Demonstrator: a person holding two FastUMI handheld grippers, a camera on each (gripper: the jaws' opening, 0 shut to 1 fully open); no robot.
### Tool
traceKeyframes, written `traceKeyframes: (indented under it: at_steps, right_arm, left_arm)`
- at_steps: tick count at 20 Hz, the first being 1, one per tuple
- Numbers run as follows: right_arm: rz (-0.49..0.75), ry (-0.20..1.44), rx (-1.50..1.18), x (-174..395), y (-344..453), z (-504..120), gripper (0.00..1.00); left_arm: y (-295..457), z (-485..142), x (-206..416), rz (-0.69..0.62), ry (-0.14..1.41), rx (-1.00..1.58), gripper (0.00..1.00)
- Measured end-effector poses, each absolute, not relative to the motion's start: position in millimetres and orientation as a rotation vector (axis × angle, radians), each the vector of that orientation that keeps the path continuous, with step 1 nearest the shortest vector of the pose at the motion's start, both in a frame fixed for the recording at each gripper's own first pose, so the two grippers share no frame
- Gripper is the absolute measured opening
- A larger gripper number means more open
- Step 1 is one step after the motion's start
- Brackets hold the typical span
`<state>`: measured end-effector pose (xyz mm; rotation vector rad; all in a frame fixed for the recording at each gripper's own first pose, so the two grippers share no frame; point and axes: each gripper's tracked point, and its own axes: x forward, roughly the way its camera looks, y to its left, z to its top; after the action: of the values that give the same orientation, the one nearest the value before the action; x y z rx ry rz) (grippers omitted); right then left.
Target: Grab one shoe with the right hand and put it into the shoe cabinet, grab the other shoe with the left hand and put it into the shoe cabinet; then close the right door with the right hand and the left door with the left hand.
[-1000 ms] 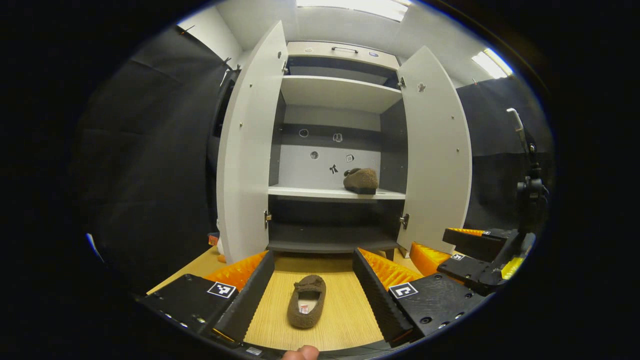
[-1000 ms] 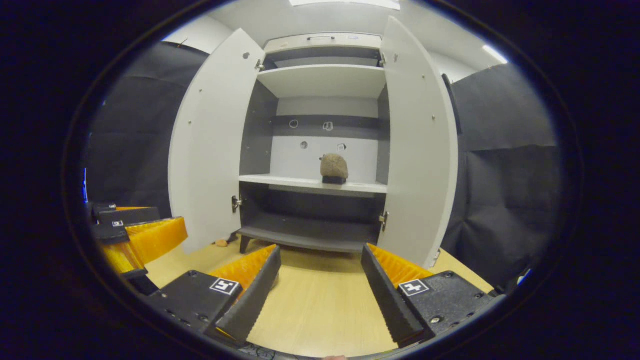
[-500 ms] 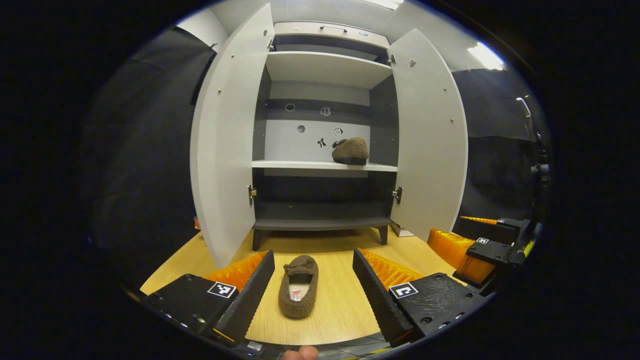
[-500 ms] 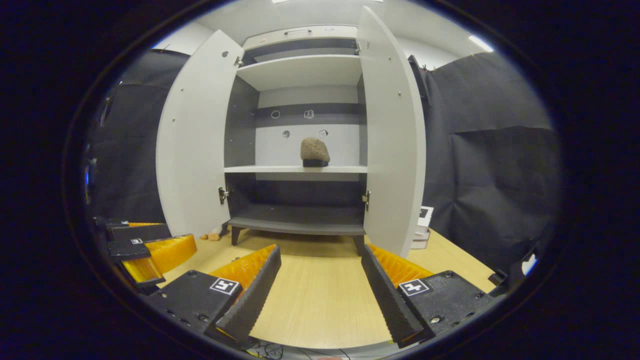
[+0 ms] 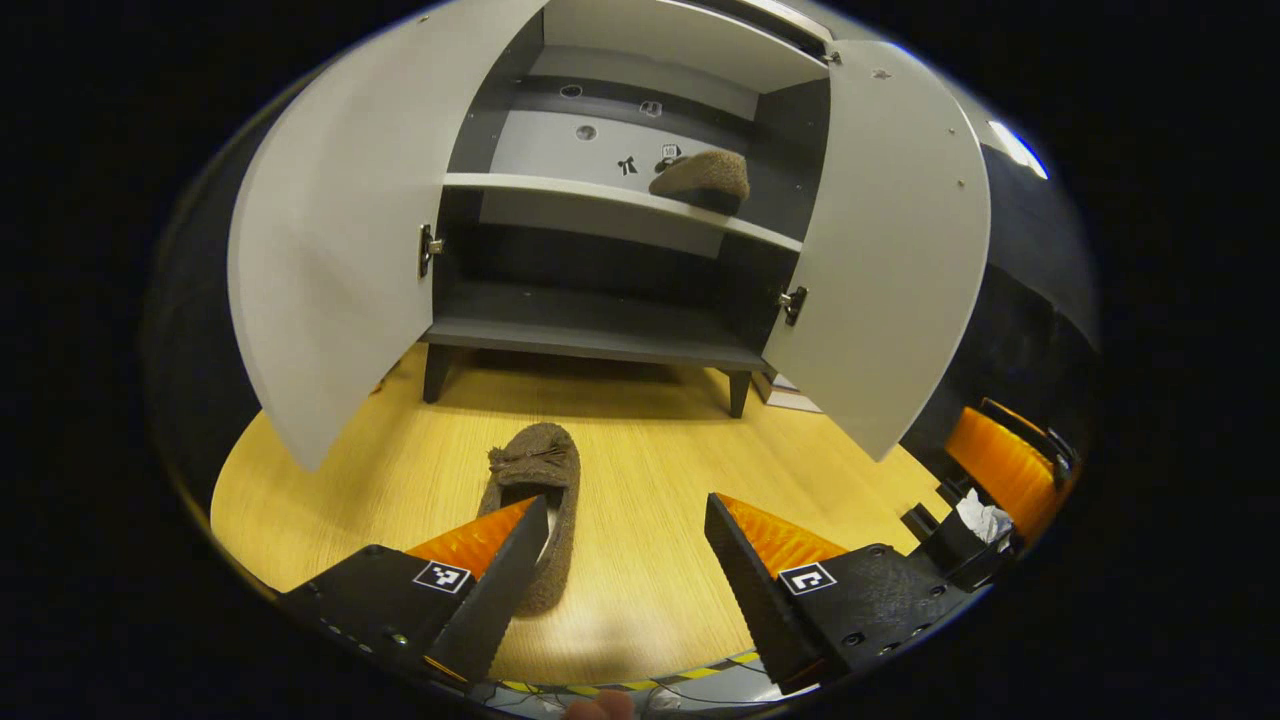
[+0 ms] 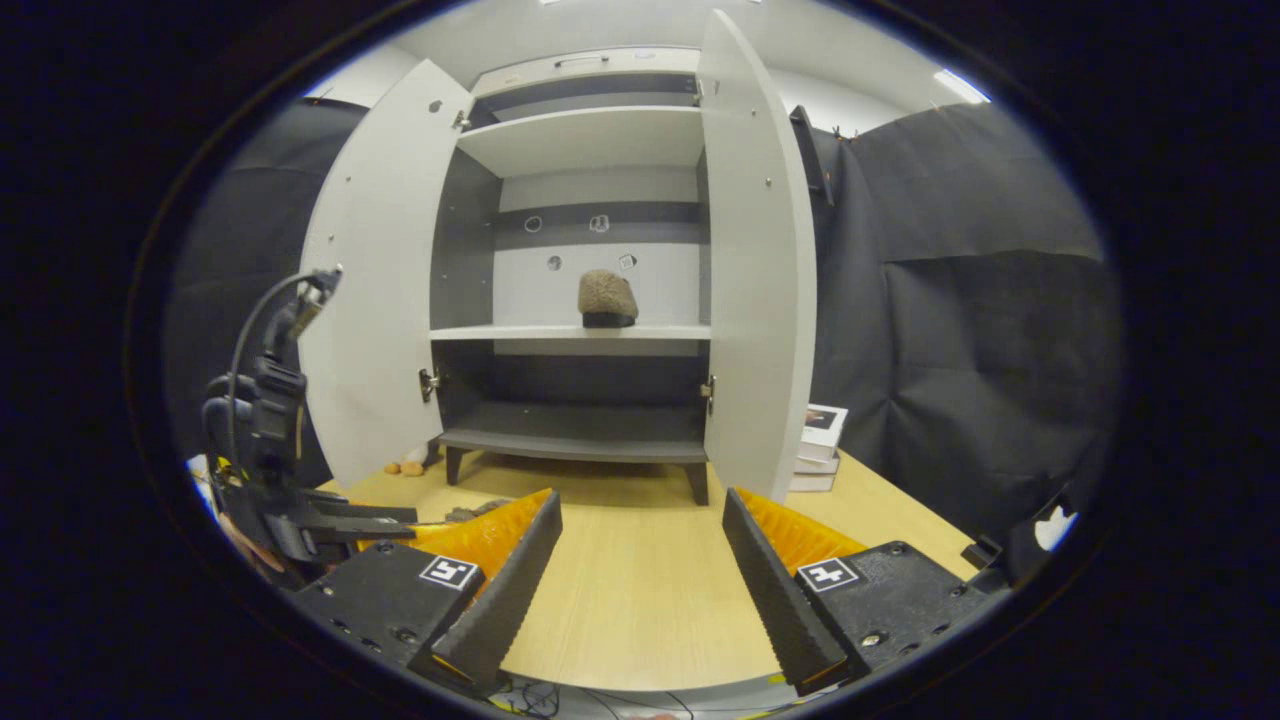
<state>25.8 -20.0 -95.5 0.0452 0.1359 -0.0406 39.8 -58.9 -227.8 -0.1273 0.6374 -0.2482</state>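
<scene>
Left claw (image 5: 625, 545) wide above shoe (image 5: 540, 500) on floor (image 5: 660, 460); right claw (image 6: 640, 560) wide, empty. Other shoe (image 6: 606, 298) on cabinet (image 6: 590, 440) shelf, doors open.

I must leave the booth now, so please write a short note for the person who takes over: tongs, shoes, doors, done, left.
Left tongs: open, low over the shoe on the floor, one finger above it, no grip yet.
Right tongs: open, empty, facing the cabinet.
Done: one shoe on the middle shelf.
Left: grasp the floor shoe with the left tongs and shelve it, then shut the right door and the left door; both stand open.
</scene>
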Motion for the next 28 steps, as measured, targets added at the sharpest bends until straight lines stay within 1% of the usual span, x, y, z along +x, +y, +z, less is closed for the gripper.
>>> traceKeyframes:
  at_steps: [4, 6, 8, 10, 15, 18, 21, 22, 23, 24, 25, 26, 27, 28]
  right_arm:
    - [-0.065, 0.153, 0.047, 26, -31, -99, 1.00]
    - [-0.073, 0.160, 0.048, 27, -34, -101, 1.00]
    - [-0.079, 0.165, 0.044, 28, -38, -103, 1.00]
    - [-0.083, 0.172, 0.043, 30, -40, -106, 1.00]
    - [-0.081, 0.189, 0.050, 36, -41, -112, 1.00]
    - [-0.083, 0.194, 0.047, 37, -43, -113, 1.00]
    - [-0.082, 0.204, 0.052, 41, -44, -118, 1.00]
    - [-0.081, 0.206, 0.056, 42, -44, -118, 1.00]
    - [-0.079, 0.208, 0.059, 42, -43, -120, 1.00]
    - [-0.078, 0.211, 0.060, 44, -43, -120, 1.00]
    - [-0.075, 0.213, 0.060, 44, -42, -122, 1.00]
    - [-0.072, 0.214, 0.059, 45, -41, -121, 1.00]
    - [-0.070, 0.214, 0.057, 46, -40, -121, 1.00]
    - [-0.068, 0.213, 0.056, 46, -39, -121, 1.00]
  left_arm:
    - [-58, -273, 52, -0.239, 0.758, -0.185, 0.96]
    - [-56, -286, 58, -0.228, 0.793, -0.217, 0.96]
    - [-55, -295, 64, -0.226, 0.807, -0.217, 0.96]
    - [-60, -300, 70, -0.239, 0.812, -0.209, 0.93]
    - [-63, -314, 81, -0.233, 0.837, -0.209, 0.93]
    - [-61, -320, 87, -0.233, 0.840, -0.229, 0.87]
    - [-56, -322, 90, -0.222, 0.835, -0.243, 0.73]
    - [-53, -324, 91, -0.214, 0.834, -0.245, 0.70]
    - [-53, -324, 91, -0.210, 0.833, -0.247, 0.65]
    - [-53, -324, 91, -0.208, 0.831, -0.244, 0.61]
    - [-53, -325, 92, -0.203, 0.830, -0.235, 0.61]
    - [-52, -326, 92, -0.196, 0.825, -0.220, 0.50]
    - [-51, -327, 93, -0.181, 0.816, -0.193, 0.61]
    - [-44, -331, 94, -0.147, 0.813, -0.160, 0.61]
